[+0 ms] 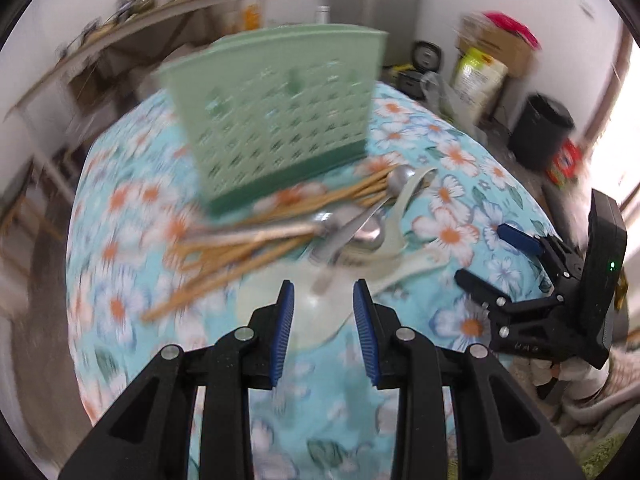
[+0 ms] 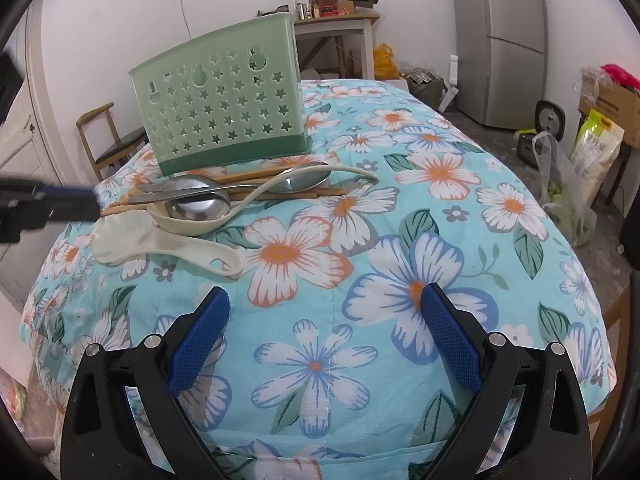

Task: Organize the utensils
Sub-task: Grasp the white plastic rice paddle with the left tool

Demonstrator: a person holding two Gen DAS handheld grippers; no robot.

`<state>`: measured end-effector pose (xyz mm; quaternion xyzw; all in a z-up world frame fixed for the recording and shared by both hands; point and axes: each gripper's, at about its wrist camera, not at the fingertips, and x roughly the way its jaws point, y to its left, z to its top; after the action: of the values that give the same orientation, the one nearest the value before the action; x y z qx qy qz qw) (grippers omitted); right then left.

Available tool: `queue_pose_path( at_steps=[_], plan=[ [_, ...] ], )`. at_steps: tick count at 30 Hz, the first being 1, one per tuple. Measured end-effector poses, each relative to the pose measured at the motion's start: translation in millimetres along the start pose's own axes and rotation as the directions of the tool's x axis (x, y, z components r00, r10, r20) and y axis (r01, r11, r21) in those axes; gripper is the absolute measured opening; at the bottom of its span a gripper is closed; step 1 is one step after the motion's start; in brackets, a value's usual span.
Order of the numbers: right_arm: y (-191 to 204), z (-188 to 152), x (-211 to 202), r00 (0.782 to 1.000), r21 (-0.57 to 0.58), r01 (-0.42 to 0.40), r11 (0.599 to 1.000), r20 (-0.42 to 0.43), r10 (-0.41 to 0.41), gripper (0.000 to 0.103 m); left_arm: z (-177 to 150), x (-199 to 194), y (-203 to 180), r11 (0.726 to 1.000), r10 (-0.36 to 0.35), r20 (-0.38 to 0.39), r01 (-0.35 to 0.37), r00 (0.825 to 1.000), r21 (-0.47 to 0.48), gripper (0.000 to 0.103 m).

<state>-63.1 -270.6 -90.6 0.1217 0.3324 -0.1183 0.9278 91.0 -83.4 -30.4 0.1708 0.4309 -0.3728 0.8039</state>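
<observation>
A pale green star-holed utensil holder (image 2: 224, 116) (image 1: 276, 120) stands upright at the far side of the floral tablecloth (image 2: 400, 240). In front of it lies a pile: wooden chopsticks (image 2: 280, 194) (image 1: 240, 256), metal spoons (image 2: 200, 204) (image 1: 360, 224), a cream ladle (image 2: 248, 204) and a white rice paddle (image 2: 172, 246) (image 1: 316, 320). My left gripper (image 1: 324, 300) (image 2: 94, 204) hovers over the paddle's blade and holds nothing; its jaws stand a little apart and the view is blurred. My right gripper (image 2: 324, 312) (image 1: 480, 252) is wide open over bare cloth, to the right of the pile.
A wooden chair (image 2: 100, 140) stands behind the table's left side. A side table (image 2: 336, 28) with jars and a grey fridge (image 2: 500, 40) line the back wall. Bags and boxes (image 2: 568, 184) sit on the floor at the right.
</observation>
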Motion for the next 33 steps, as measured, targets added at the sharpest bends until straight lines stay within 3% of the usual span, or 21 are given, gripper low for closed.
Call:
queue_pose_path(
  at_steps=[3, 5, 7, 8, 11, 15, 19, 20, 21, 23, 26, 28, 30, 33],
  plan=[
    [1, 0, 0, 1.0, -0.004, 0.006, 1.0, -0.002, -0.006, 0.092, -17, -4, 21, 0.992, 0.004, 0.006, -0.004, 1.0, -0.129, 0.033],
    [1, -1, 0, 1.0, -0.005, 0.008, 1.0, -0.003, -0.008, 0.092, -26, -4, 40, 0.968, -0.013, 0.013, 0.015, 1.0, -0.25, 0.038],
    [0, 0, 0, 1.0, -0.004, 0.004, 1.0, -0.001, -0.004, 0.092, -33, 1, 58, 0.928, -0.058, 0.017, 0.06, 0.998, -0.369, 0.038],
    [0, -1, -1, 1.0, -0.004, 0.006, 1.0, -0.002, -0.006, 0.092, -38, 9, 71, 0.891, -0.102, 0.014, 0.098, 0.995, -0.443, 0.038],
    [0, -2, -1, 1.0, -0.003, 0.011, 1.0, -0.003, -0.011, 0.092, -44, 26, 89, 0.814, -0.196, 0.024, 0.176, 0.98, -0.553, 0.038],
    [0, -5, -2, 1.0, -0.004, 0.024, 1.0, -0.004, -0.024, 0.092, -44, 38, 103, 0.728, -0.296, 0.084, 0.282, 0.951, -0.625, 0.038],
    [1, -5, -2, 0.999, -0.008, 0.032, 0.999, -0.007, -0.032, 0.092, -46, 46, 111, 0.617, -0.423, 0.164, 0.416, 0.891, -0.668, 0.037],
    [1, -5, -2, 0.999, -0.008, 0.034, 0.999, -0.008, -0.034, 0.092, -46, 48, 110, 0.612, -0.431, 0.164, 0.421, 0.887, -0.669, 0.037],
    [1, -5, -2, 0.999, -0.008, 0.035, 0.999, -0.008, -0.035, 0.092, -46, 50, 107, 0.623, -0.425, 0.151, 0.409, 0.893, -0.666, 0.037],
    [2, -5, -2, 0.999, -0.008, 0.035, 0.999, -0.008, -0.035, 0.092, -44, 49, 103, 0.672, -0.388, 0.123, 0.372, 0.913, -0.641, 0.034],
    [2, -5, -2, 0.999, -0.009, 0.034, 0.999, -0.008, -0.035, 0.092, -36, 44, 86, 0.77, -0.291, 0.067, 0.275, 0.954, -0.575, 0.029],
    [2, -5, -2, 0.999, -0.008, 0.034, 0.999, -0.008, -0.034, 0.092, -32, 41, 74, 0.82, -0.222, 0.037, 0.207, 0.974, -0.534, 0.024],
    [1, -6, -2, 0.999, -0.008, 0.033, 0.999, -0.01, -0.033, 0.092, -28, 39, 66, 0.842, -0.179, 0.025, 0.166, 0.984, -0.513, 0.017],
    [1, -6, -2, 0.999, -0.008, 0.034, 0.999, -0.01, -0.034, 0.092, -29, 36, 63, 0.835, -0.179, 0.051, 0.179, 0.982, -0.52, 0.012]
  ],
)
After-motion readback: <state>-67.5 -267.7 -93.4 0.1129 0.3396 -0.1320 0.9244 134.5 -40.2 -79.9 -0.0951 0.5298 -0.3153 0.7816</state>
